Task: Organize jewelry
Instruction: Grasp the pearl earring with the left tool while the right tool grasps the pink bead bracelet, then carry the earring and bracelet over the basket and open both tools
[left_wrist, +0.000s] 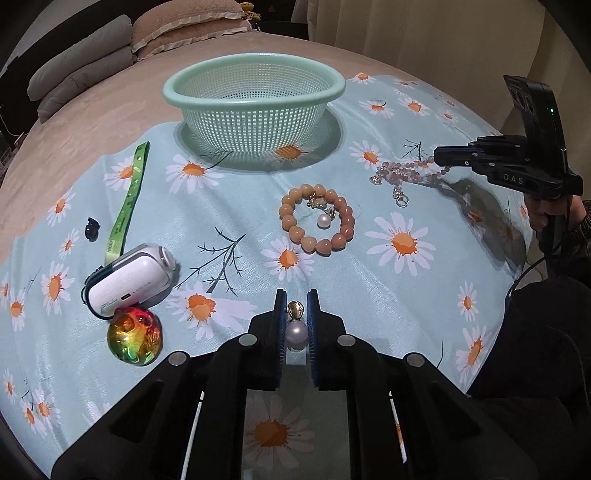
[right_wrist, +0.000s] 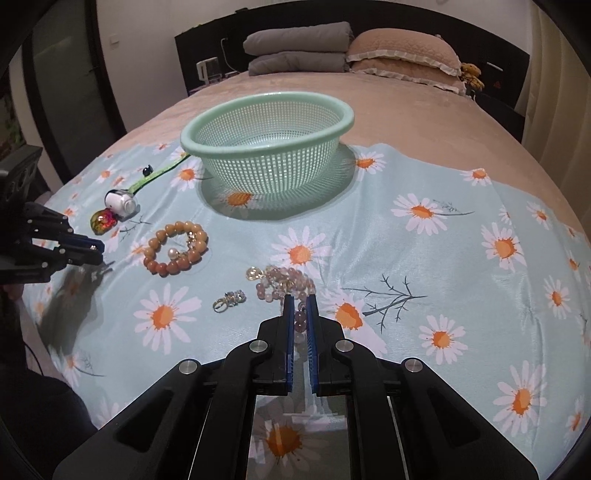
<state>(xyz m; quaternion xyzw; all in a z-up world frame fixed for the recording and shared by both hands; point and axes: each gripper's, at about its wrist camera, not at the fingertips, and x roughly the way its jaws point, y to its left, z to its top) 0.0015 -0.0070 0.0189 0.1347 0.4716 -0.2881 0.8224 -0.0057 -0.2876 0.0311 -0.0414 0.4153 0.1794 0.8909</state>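
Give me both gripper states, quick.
Left gripper: shut on the pearl earring.
Right gripper: shut on the pink bead bracelet, most of it still lying on the daisy cloth.

Prob. home bedroom: bed (right_wrist: 424, 122) w/ pillows (right_wrist: 402, 55), folded blankets (right_wrist: 299, 48).

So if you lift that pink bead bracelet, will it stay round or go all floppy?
Probably floppy: the pink bead bracelet lies bunched in a loose heap on the daisy cloth, so the rest should dangle from the right gripper, whose jaws are shut on a few beads. Its smooth round beads might slip. It looks light.
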